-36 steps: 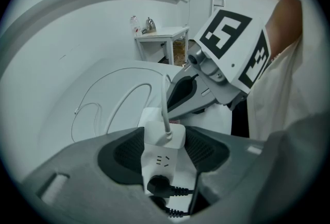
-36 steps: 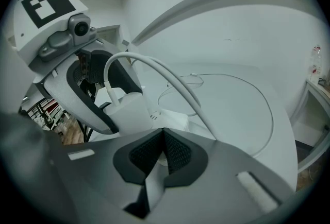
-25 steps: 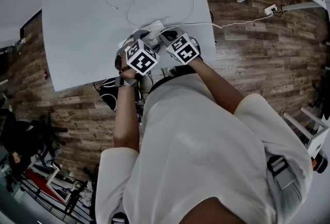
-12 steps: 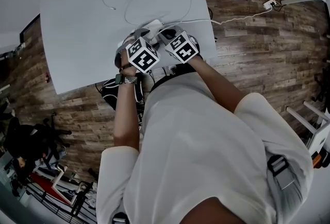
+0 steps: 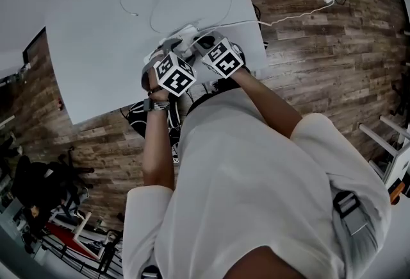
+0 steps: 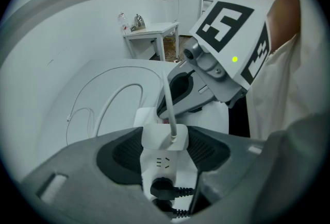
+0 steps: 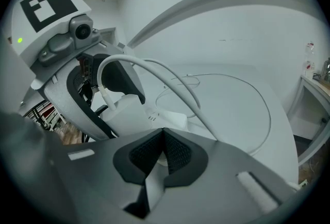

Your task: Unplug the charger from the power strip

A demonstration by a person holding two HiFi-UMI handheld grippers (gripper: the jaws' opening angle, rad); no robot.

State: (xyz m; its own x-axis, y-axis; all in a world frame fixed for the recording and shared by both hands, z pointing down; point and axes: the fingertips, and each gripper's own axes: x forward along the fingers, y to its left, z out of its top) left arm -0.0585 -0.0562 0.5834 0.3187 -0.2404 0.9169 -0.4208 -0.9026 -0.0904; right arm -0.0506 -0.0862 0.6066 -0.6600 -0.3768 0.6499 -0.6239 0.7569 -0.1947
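Left gripper view: here's the left gripper [image 6: 165, 147], narrowed right down onto the white square charger block [image 6: 164, 136], with a dark ribbed pad against each flank.
Charger: it sits on top of the long white plastic power strip [image 6: 164, 164] and looks seated in its socket. A thick white cable [image 6: 167, 99] rises from its top face.
Strip axis: the strip runs straight away from the left gripper along the white table [image 5: 96, 27]. Two black plugs [image 6: 162, 187] sit at the near end, with one free set of socket holes between them and the charger.
Pull direction: my read is straight up off the strip's face, square to that long axis. The left gripper has the charger, so the lift is its job.
Right gripper view: over to the right gripper [image 7: 163, 136], jaws drawn together to a point with nothing between them. The tips are aimed down at the strip just beyond the charger.
Contact: I can't tell whether those tips actually press on the strip.
Bracing: if they do, the strip should stay down when the charger comes up. If not, the whole strip may lift with it.
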